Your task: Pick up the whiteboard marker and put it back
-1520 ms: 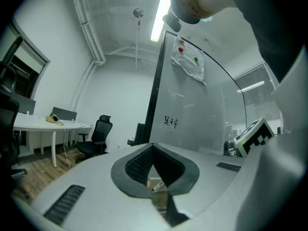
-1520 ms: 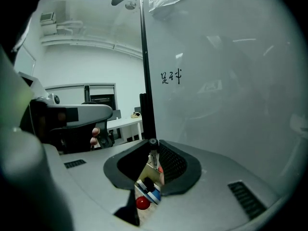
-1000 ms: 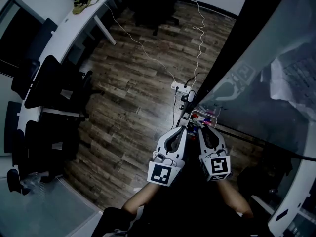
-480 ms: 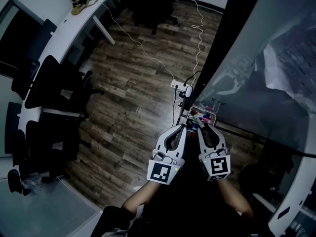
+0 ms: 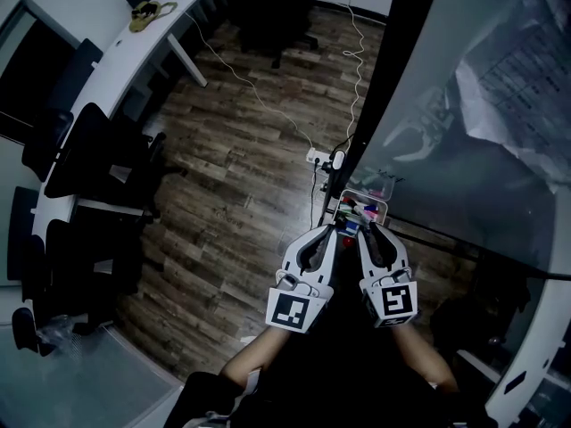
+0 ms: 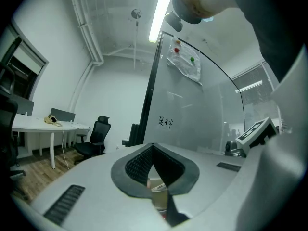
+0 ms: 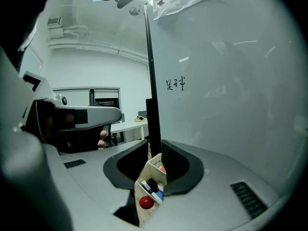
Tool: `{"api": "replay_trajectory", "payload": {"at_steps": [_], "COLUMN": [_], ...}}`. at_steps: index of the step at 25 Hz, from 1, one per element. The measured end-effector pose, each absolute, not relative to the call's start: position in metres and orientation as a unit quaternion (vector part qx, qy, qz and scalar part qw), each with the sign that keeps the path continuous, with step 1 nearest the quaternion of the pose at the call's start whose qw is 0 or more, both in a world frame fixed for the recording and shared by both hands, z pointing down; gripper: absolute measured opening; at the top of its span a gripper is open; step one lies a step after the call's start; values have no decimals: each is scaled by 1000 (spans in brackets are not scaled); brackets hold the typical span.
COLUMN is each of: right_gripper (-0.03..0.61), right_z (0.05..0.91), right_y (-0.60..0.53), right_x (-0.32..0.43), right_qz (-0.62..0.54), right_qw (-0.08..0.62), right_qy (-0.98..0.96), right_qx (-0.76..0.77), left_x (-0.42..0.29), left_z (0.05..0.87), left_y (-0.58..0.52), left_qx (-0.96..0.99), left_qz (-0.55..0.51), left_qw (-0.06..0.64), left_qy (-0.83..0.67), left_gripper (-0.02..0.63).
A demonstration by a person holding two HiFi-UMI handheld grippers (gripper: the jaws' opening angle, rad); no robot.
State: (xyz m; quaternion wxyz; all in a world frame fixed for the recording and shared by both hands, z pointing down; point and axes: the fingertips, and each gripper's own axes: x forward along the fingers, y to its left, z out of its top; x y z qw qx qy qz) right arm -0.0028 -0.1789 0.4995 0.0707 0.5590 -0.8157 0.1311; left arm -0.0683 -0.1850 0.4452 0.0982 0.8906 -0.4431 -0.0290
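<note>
A small white tray with several whiteboard markers sits at the foot of the whiteboard. Both grippers are held side by side just short of it. My left gripper is shut with nothing in it, and its pads meet at the tip. My right gripper stands a little open and empty. In the right gripper view the tray shows through the gap, holding a red-capped marker and a blue one.
The whiteboard's black frame post rises beside the tray. A sheet of paper hangs on the board. A power strip and cables lie on the wooden floor. Black office chairs and a white desk stand at left.
The head view has swung slightly, so the whiteboard fills more of the right side. The tray sits a bit nearer the gripper tips. Both jaws look unchanged.
</note>
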Motion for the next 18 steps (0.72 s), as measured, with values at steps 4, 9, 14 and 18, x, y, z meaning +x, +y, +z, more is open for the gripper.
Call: {"api": "replay_trajectory", "payload": {"at_steps": [4,9,14,18], "right_gripper": [81,50,18,15], "right_z": [492,493,486,483], "right_y": [-174,-165,-160,-155], "right_x": [-4,-1,-4,-3], "right_qz": [125,114,115,110], "right_qw": [64,65,59,54], "right_qy": [-813,-806,-800,-794], "right_qx": [565,577,586,595], "left_x": [-68,-68,-73,-76], "left_z": [442,440,436,437], "left_y": [-180,-172,-165,-158], "left_qx": [894,897,900,902], "left_qz": [-33,-36,-38,-40], "left_qw": [95,91,88,83], "left_qy": [-438,-431,-425,-421], "left_gripper": [8,8,8,8]}}
